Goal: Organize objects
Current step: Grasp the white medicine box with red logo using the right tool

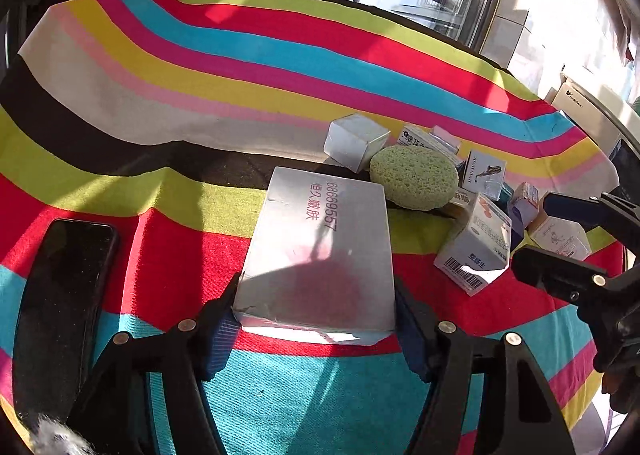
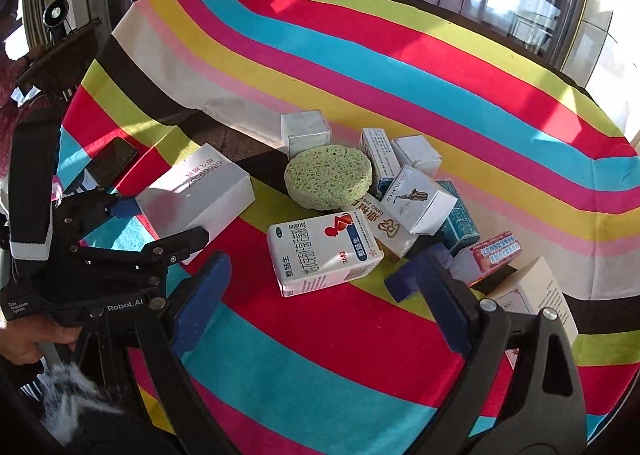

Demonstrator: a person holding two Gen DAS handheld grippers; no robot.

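My left gripper (image 1: pixel 316 319) is shut on the near end of a large white box (image 1: pixel 320 247) with red print; the box rests on the striped tablecloth. In the right wrist view the same box (image 2: pixel 196 195) sits at left with the left gripper (image 2: pixel 160 223) around it. My right gripper (image 2: pixel 308 287) is open and empty, just in front of a white medicine box (image 2: pixel 320 251). Behind it lie a round green sponge (image 2: pixel 328 175) and a pile of several small boxes (image 2: pixel 416 195). The sponge (image 1: pixel 414 177) and the medicine box (image 1: pixel 476 247) also show in the left wrist view.
A black phone (image 1: pixel 60 303) lies on the cloth at left, also seen in the right wrist view (image 2: pixel 112 163). A white cube box (image 1: pixel 354 141) stands behind the sponge. The striped tablecloth (image 1: pixel 200 67) stretches far back to the windows. The right gripper (image 1: pixel 560 239) enters at right.
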